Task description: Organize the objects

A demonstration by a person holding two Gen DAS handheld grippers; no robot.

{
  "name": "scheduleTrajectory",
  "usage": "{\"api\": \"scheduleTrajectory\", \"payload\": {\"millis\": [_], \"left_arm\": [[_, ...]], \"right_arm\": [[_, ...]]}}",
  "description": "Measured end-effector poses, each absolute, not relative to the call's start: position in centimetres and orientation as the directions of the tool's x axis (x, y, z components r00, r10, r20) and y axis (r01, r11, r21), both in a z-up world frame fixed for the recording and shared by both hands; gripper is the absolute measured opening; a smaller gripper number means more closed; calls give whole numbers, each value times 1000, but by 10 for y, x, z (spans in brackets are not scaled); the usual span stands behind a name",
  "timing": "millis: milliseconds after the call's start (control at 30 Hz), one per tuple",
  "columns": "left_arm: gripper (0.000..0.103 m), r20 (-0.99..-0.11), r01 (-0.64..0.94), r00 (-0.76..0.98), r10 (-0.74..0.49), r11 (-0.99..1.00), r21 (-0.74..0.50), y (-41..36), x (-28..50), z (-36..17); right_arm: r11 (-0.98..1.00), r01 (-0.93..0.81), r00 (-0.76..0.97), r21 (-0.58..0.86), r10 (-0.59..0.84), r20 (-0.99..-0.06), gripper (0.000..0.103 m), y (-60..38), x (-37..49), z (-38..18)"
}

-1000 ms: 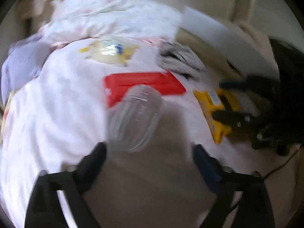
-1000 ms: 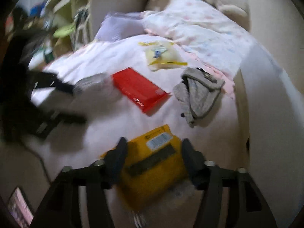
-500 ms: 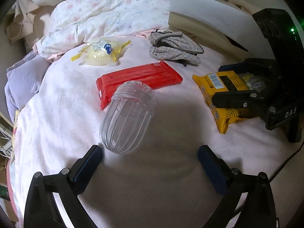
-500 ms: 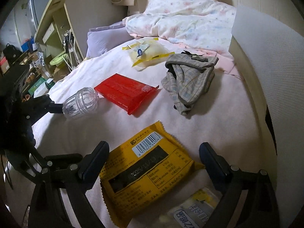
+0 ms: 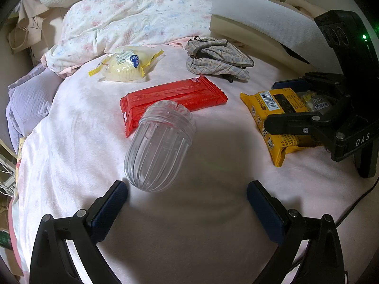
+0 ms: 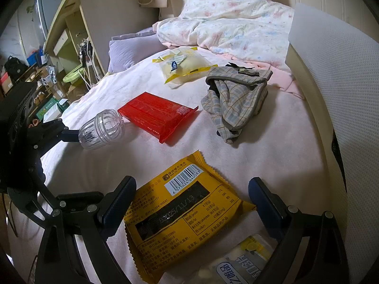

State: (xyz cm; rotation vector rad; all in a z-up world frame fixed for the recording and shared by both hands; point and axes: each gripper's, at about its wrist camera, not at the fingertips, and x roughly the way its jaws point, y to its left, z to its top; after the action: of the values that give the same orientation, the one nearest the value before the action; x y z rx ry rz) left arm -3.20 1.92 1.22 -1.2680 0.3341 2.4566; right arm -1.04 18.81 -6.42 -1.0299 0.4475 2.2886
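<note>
Clear plastic jar lies on its side on the bed, just beyond the left gripper, whose jaws have just spread wide, nothing between them. It looks light, hard and slippery. Grab across its ribbed middle.

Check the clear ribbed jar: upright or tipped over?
Tipped over: the clear ribbed jar lies on its side on the bed, mouth towards the red packet.

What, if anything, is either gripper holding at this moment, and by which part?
Nothing is held. The left gripper stands open behind the clear jar; the right gripper stands open around the yellow packet.
</note>
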Motion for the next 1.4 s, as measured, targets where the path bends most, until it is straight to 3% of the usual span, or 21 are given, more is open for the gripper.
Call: {"api": "scheduleTrajectory", "payload": {"millis": [1400], "left_arm": [[103, -820, -431, -532, 213, -901, 46, 19, -31, 13]], "right_arm": [[-766, -640, -521, 54, 382, -763, 95, 188, -11, -64]]}}
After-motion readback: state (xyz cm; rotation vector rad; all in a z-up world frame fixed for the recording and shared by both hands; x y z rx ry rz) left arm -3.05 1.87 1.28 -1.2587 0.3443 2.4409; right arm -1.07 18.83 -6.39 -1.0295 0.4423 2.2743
